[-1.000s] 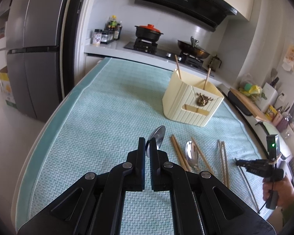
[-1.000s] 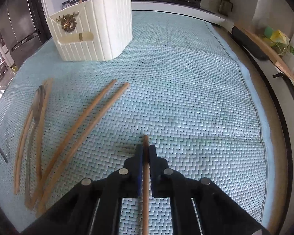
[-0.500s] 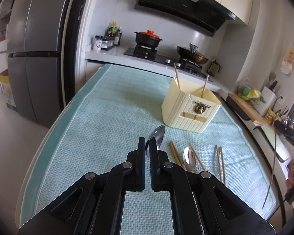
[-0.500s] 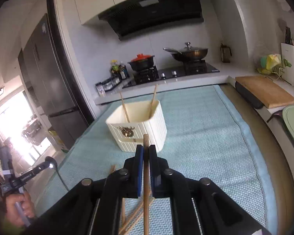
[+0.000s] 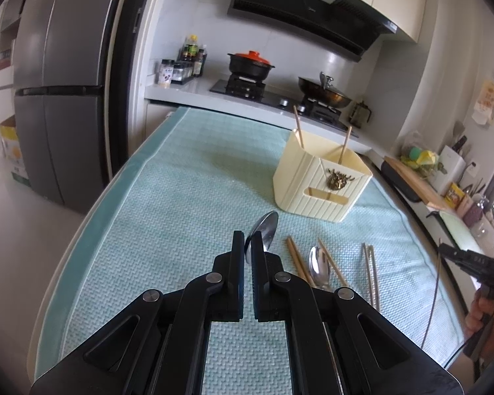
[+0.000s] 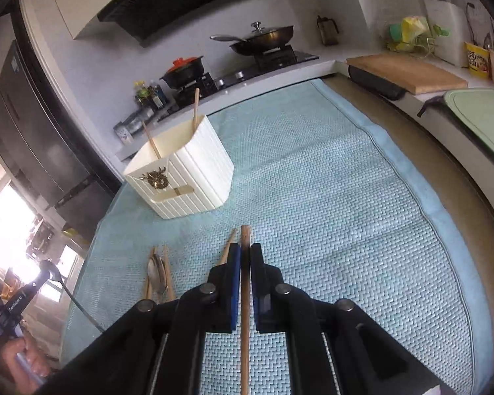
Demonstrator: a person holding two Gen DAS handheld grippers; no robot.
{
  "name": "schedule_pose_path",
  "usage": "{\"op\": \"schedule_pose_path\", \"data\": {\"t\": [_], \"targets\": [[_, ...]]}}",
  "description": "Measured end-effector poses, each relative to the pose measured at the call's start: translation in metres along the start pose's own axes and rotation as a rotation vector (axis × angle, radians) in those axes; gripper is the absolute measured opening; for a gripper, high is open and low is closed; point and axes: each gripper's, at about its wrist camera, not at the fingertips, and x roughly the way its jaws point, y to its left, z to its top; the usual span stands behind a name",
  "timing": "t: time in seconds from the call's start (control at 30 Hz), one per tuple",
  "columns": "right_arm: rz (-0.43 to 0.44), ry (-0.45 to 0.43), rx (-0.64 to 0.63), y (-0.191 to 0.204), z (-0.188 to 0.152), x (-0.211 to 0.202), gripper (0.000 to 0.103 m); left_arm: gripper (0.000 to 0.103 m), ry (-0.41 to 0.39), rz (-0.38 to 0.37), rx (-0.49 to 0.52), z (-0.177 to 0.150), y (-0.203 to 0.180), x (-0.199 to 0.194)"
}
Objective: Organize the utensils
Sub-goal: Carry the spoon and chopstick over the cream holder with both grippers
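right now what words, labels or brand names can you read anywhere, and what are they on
"GenRobot.AI", only roughly legible, runs along the black handle of the left gripper at the edge of the right wrist view.
The yellow packet by the cutting board has dark print, too blurred to read.
The spice jar label on the counter is too small to read.
The utensil holder bears a metal emblem and no text.

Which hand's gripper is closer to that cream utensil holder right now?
Hard to call. The left gripper with its spoon and the right gripper with its chopstick both sit short of the holder.

Bright daylight, blown-out window glare lower left, fisheye bending, dark vignetted corners, sharp centre
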Motion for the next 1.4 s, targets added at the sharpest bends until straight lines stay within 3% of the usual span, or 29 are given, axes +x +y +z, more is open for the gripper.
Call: {"op": "schedule_pose_path", "data": {"t": [0.23, 0.47, 0.83, 1.0, 1.17, 1.27, 1.4], "targets": [[0.046, -0.271, -0.093, 0.036, 0.025, -0.057, 0.006, 0.001, -0.002, -0.018, -0.005, 0.009, -0.004, 0.001], [0.057, -0.392, -0.179, 0.071, 0.054, -0.063, 0.006, 0.001, -0.044, -0.055, 0.02, 0.044, -0.024, -0.002], [0.11, -0.485, -0.233, 0.116, 0.122, -0.042, 0.006, 0.001, -0.188, -0.028, 0.105, 0.139, -0.061, 0.021], [0.123, -0.55, -0.257, 0.138, 0.165, -0.03, 0.006, 0.001, -0.248, -0.007, 0.123, 0.187, -0.08, 0.054], [0.105, -0.624, -0.3, 0.154, 0.191, -0.002, 0.006, 0.001, -0.292, 0.051, 0.178, 0.211, -0.097, 0.103], [0.113, -0.604, -0.315, 0.157, 0.199, 0.031, 0.006, 0.001, -0.262, 0.057, 0.205, 0.209, -0.104, 0.14], [0.135, -0.481, -0.321, 0.152, 0.198, 0.087, 0.006, 0.001, -0.189, 0.061, 0.243, 0.194, -0.108, 0.184]]}}
